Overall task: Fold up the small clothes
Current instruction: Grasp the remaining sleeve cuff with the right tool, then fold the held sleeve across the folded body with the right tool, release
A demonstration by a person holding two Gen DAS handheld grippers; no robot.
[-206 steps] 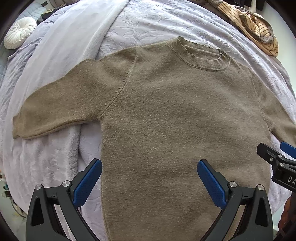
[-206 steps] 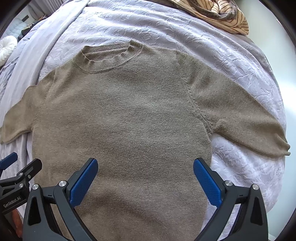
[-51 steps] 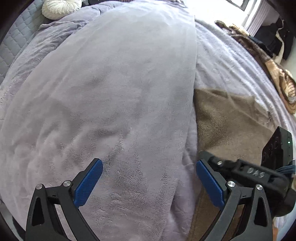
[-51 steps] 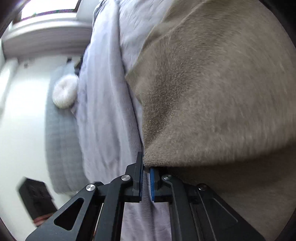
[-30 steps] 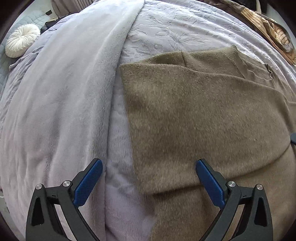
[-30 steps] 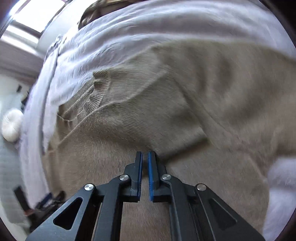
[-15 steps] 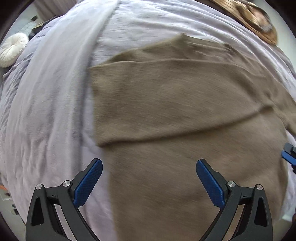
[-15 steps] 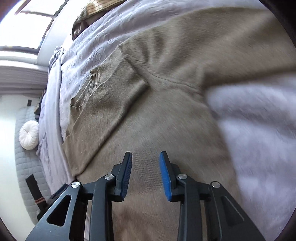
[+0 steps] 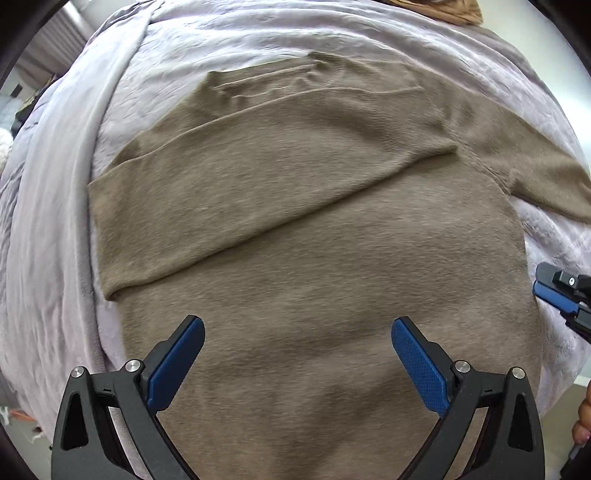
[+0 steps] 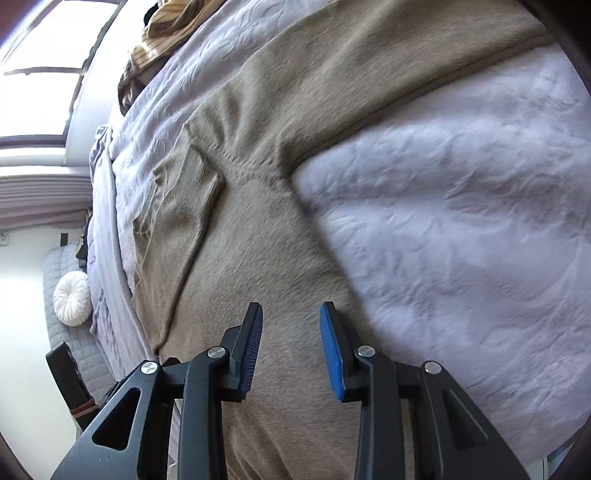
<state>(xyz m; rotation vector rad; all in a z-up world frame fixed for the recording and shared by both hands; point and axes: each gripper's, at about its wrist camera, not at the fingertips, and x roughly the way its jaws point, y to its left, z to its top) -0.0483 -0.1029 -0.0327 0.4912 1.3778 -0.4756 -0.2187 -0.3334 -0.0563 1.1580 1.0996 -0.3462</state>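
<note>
A small olive-brown knit sweater (image 9: 314,258) lies flat on a lavender bedspread (image 9: 74,184). Its left sleeve (image 9: 258,177) is folded across the chest. Its right sleeve (image 9: 535,173) still stretches out to the right. My left gripper (image 9: 297,354) is open and empty above the lower body of the sweater. My right gripper (image 10: 291,332) is partly open and empty over the sweater's right side (image 10: 258,258), near the armpit seam (image 10: 255,162); its tip also shows in the left wrist view (image 9: 561,299). The outstretched sleeve (image 10: 369,74) runs up and right in the right wrist view.
A striped tan garment (image 10: 162,33) lies at the far end of the bed. A round white cushion (image 10: 72,297) sits on a grey quilted surface beside the bed. The bedspread (image 10: 461,221) lies bare to the right of the sweater.
My right gripper, shut on the left sleeve earlier, has let it lie across the chest, opened, and moved toward the sweater's right side. My left gripper shifted right over the sweater's body.
</note>
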